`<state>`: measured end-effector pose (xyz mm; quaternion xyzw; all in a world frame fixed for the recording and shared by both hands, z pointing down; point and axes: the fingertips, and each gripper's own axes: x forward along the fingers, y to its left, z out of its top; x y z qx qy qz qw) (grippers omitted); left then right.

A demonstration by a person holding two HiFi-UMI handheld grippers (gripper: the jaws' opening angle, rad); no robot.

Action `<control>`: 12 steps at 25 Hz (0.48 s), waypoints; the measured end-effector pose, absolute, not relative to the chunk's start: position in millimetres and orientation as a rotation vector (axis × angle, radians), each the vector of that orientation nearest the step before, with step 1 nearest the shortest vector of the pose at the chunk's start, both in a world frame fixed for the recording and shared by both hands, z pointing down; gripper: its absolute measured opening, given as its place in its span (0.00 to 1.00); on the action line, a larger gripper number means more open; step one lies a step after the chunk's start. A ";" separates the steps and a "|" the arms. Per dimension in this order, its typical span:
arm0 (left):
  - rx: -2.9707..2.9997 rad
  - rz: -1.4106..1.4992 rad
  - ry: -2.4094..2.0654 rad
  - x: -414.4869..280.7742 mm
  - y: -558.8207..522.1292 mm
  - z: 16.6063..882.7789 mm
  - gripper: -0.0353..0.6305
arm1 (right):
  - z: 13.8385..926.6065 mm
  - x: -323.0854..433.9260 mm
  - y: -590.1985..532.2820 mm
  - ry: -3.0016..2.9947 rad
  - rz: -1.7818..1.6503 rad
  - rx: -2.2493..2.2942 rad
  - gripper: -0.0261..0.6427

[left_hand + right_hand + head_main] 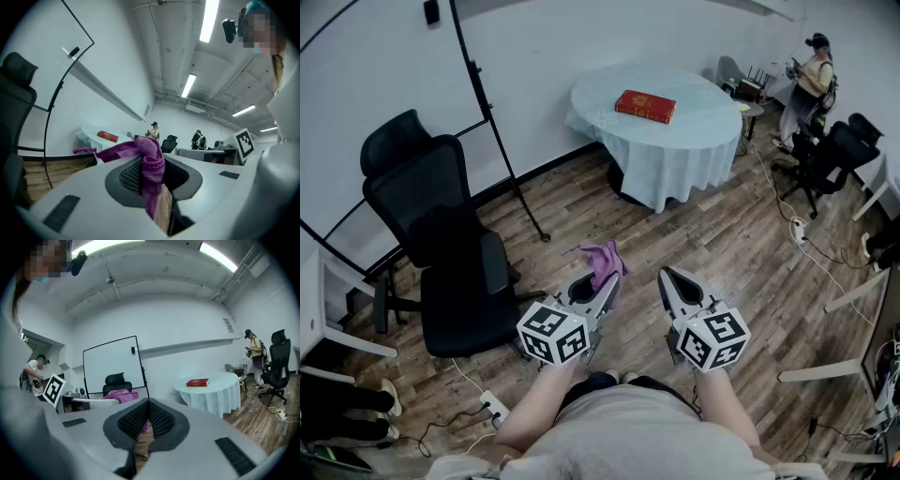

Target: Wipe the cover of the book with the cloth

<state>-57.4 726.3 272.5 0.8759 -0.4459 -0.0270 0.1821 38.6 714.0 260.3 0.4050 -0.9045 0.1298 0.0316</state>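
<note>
On a brown wood-plank floor (712, 234), a person stands with bare forearms reaching forward, a grey plastic two-jaw gripper in each hand, the two held side by side and pointing ahead at the far table. At far left is a black mesh-backed office chair (441, 234) with a curved headrest, and behind it a thin black-framed whiteboard stand (502, 141) leans against the white wall.

The left gripper (598, 284) has its jaws pinched on a purple knitted cloth (605, 261). The soft, loosely woven fabric is bunched between the ribbed black pads, one end trailing off to the left and a strip hanging down through the gap.

The right gripper (149, 404), just beside it and at the same level, has its jaws closed (the ribbed pads meet at the tip with nothing caught between them). Each gripper carries a white cube printed with black square markers at its rear.

Well ahead stands a round table (675, 159) draped in a pale blue cloth that falls in folds. The red hardcover book (645, 105), rectangular and thick, lies flat near its middle, well apart from both grippers. At far right, a second person (811, 80) stands in the corner.
</note>
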 end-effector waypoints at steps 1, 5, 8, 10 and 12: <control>2.479 -0.068 -1.251 -55.7 725.5 273.5 0.20 | 261.3 39.2 715.5 -2.778 0.389 1.241 0.07; 2.483 -0.079 -1.209 -53.2 722.5 278.6 0.20 | 268.3 41.2 717.5 -2.756 0.396 1.221 0.07; 2.482 -0.060 -1.215 -55.4 721.2 283.5 0.20 | 269.5 41.2 716.2 -2.739 0.364 1.206 0.07; 2.492 -0.040 -1.230 -55.8 720.0 283.8 0.20 | 267.9 42.0 713.3 -2.735 0.346 1.209 0.07; 2.500 -0.036 -1.235 -55.5 718.2 281.6 0.20 | 267.1 42.5 710.0 -2.734 0.352 1.222 0.07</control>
